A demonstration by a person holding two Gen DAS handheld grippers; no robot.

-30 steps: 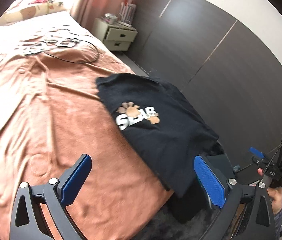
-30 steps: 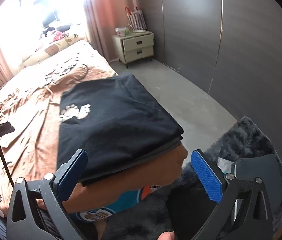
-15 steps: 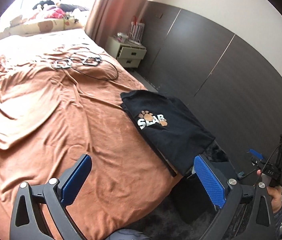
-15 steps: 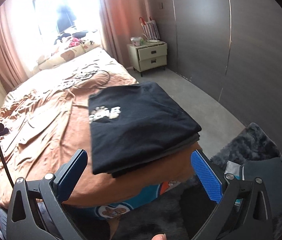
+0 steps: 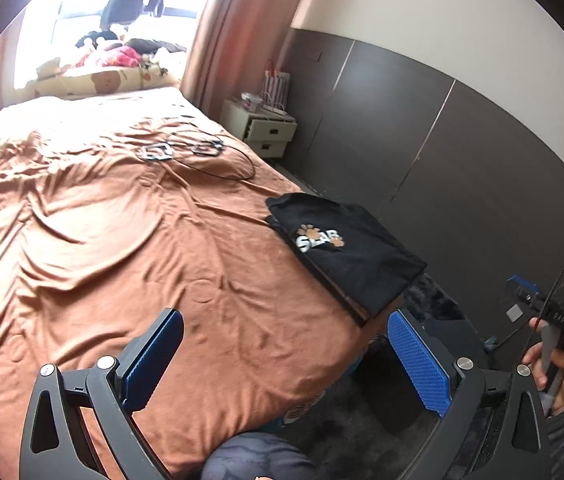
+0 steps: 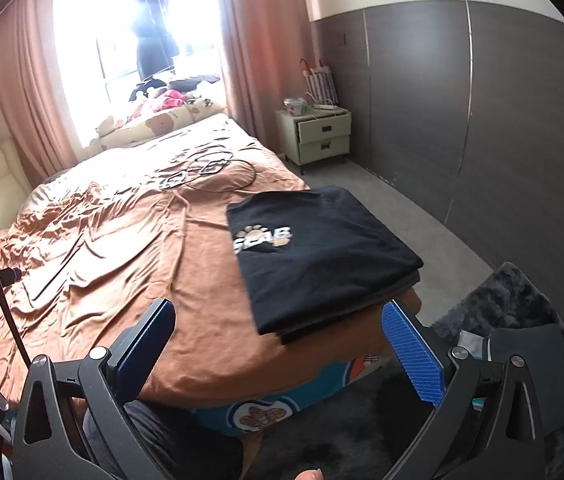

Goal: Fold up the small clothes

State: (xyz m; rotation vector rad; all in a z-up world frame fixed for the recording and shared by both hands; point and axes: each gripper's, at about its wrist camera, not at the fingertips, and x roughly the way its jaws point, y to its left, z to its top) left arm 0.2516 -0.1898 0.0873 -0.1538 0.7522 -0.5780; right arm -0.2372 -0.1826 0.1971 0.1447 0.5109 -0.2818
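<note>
Rumpled orange-brown bedding covers the bed (image 5: pixel 122 248), which fills most of both wrist views, with a bright window and pink curtains beyond its far end. Folded black T-shirt (image 5: pixel 345 252) lies flat on the bed's near right corner, its white and tan paw-print logo facing up; in the right wrist view it rests on top of at least one other folded dark garment, the stack's edge reaching the corner of the mattress. Farther up the bed from the T-shirt, a thin black cable (image 6: pixel 218 176) loops across the cover beside two small frame-like objects. Past the bed's right side stands a pale nightstand (image 6: pixel 319 136) with two drawers, the top one pulled slightly out; what is in it cannot be seen, and small items and a striped bag sit on top. A dark shaggy rug (image 6: pixel 509 304) lies on the grey floor below the T-shirt's corner.

Left gripper (image 5: pixel 282 360) hangs above the bed's near edge, its blue-padded fingers (image 5: pixel 154 356) spread wide and holding nothing. Right gripper (image 6: pixel 282 348) sits just short of the T-shirt stack, fingers (image 6: pixel 413 352) equally wide apart, empty and clear of the cloth. A hand (image 5: pixel 557 372) grips the right tool's handle in the left wrist view
</note>
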